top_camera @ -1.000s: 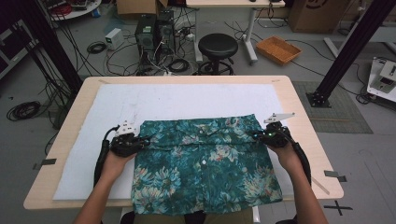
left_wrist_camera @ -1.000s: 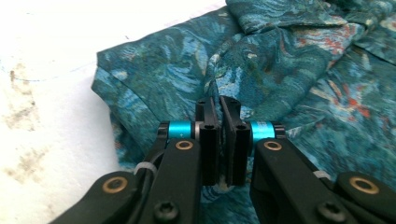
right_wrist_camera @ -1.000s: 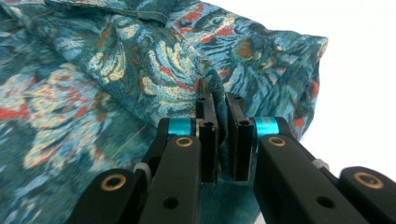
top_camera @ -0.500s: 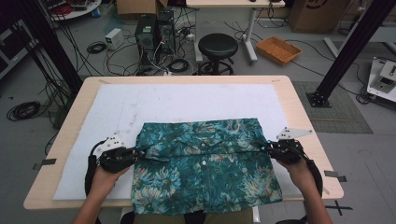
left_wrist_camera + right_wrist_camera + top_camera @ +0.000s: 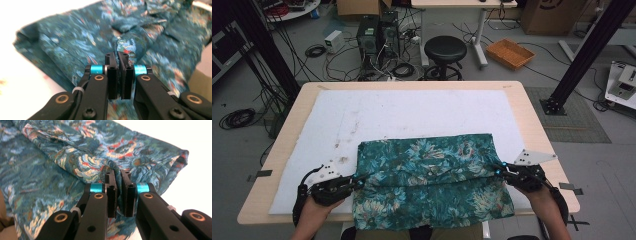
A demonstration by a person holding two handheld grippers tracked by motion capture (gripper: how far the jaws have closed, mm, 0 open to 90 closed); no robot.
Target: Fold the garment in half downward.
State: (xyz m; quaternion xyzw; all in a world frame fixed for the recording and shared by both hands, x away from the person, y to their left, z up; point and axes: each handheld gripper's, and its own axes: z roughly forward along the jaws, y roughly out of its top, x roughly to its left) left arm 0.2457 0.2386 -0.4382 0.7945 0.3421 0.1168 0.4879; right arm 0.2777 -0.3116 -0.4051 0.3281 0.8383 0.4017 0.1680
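A teal floral garment (image 5: 432, 185) lies folded across the near half of the white mat (image 5: 412, 112), its lower part hanging over the table's front edge. At its left edge my left gripper (image 5: 357, 181) is shut on a pinched fold of the cloth (image 5: 126, 48); its jaws are pressed together with fabric between them (image 5: 118, 56). My right gripper (image 5: 501, 172) is shut on the garment's right edge, where a ridge of fabric (image 5: 100, 167) runs into its closed jaws (image 5: 118, 177). A raised crease spans the cloth between the two grippers.
The wooden table (image 5: 532, 120) carries the mat. Behind it on the floor are a black stool (image 5: 445, 50), computer towers (image 5: 374, 35), cables and an orange tray (image 5: 511, 52). A black frame leg (image 5: 584, 55) stands at the right.
Both grippers have moved toward the table's front edge and farther apart, dragging the pinched fold nearer and stretching the garment wider.
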